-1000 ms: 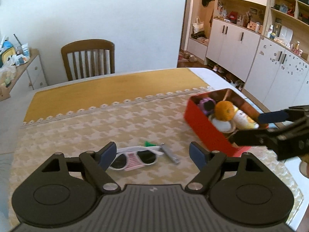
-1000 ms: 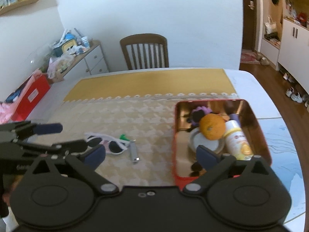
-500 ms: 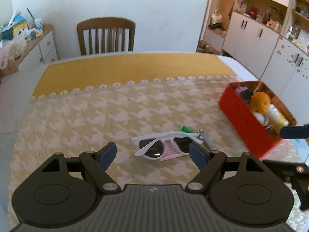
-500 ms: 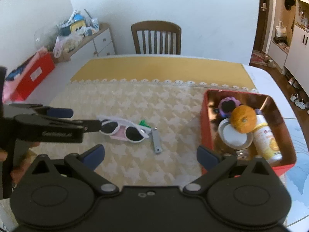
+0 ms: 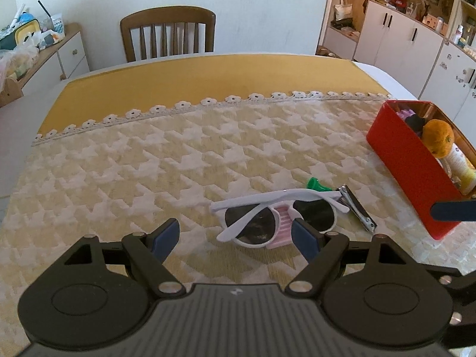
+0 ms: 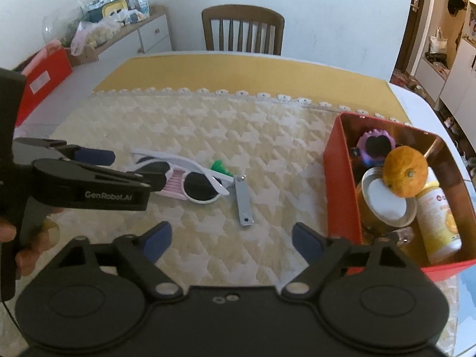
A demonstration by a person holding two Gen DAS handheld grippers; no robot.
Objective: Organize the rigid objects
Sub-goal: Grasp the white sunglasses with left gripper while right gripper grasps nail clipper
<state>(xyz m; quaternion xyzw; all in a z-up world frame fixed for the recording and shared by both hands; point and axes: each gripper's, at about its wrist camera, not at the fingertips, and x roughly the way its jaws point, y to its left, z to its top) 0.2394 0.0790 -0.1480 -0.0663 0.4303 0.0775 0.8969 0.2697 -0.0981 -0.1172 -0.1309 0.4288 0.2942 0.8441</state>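
Since the earlier frames both tools have come down and in toward the small items on the desk, so the sunglasses now sit much closer and larger in the left wrist view, and the right tool's jaws have just been closing a little with nothing between them.

The white sunglasses (image 5: 276,218) lie folded on the patterned cloth (image 5: 178,160), lenses dark, with a pink ribbed piece under the bridge. A small green object (image 5: 316,185) sits just behind them, touching or nearly touching the frame. The silver nail clipper (image 6: 244,203) lies flat just beside the glasses on the side toward the red box.

The left tool (image 5: 236,238) hangs just short of the sunglasses, jaws spread and released; its right-hand pad overlaps one lens in its own view, but contact cannot be told. In the right wrist view it reaches in from the left, held by a hand (image 6: 17,247).

The right tool (image 6: 232,238) is also released, jaws apart above bare cloth, with the clipper just ahead of it.

The red box (image 6: 339,190) stands near the desk's edge, well apart from the glasses. It holds an orange (image 6: 406,175), a white-lidded jar (image 6: 385,202), a small bottle (image 6: 437,223) and a purple toy (image 6: 376,145).

Beyond the desk (image 5: 380,74) stands a wooden chair (image 5: 168,34).
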